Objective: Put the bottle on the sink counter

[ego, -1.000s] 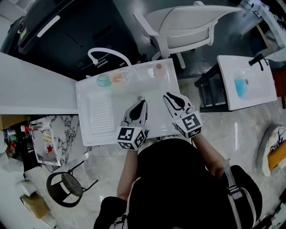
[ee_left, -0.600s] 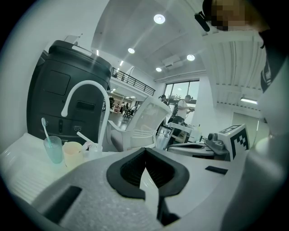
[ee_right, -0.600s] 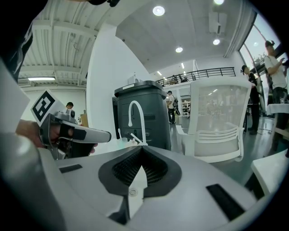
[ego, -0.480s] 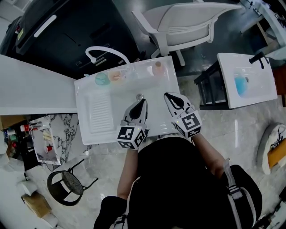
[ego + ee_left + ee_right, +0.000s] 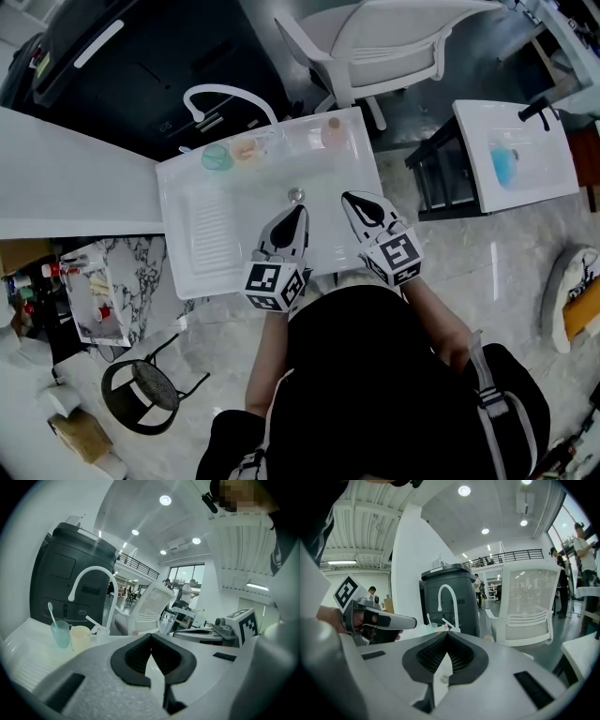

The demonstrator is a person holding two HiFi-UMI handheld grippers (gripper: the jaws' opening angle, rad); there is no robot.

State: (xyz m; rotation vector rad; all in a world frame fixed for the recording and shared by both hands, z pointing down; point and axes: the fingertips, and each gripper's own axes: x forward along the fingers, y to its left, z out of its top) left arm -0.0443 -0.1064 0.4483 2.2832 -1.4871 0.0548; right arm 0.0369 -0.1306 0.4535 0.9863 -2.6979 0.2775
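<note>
The bottle, a small rounded peach-coloured thing, stands upright on the far rim of the sink tabletop, toward its right corner and apart from both of my tools. I judge the placing itself done and the step in hand to be getting clear of it. My left claw is pinched fully together on nothing, its ribbed black pads meeting edge to edge. My right claw is the same, closed tight and empty. Both hover over the near side of the basin, pointing slightly downward toward the back rim. To do this well I should draw both tools straight toward me and low, with no sideways sweep. The bottle looks light and narrow-footed, and the glossy white moulded surface would probably let it slide or tip at a nudge. Left of it along the same rim stand a translucent teal cup and a pale cup, under the arched white faucet. If the bottle needs straightening, I'd spread the right claw first and come in level at its body. The ribbed drainboard lies to the left.
</note>
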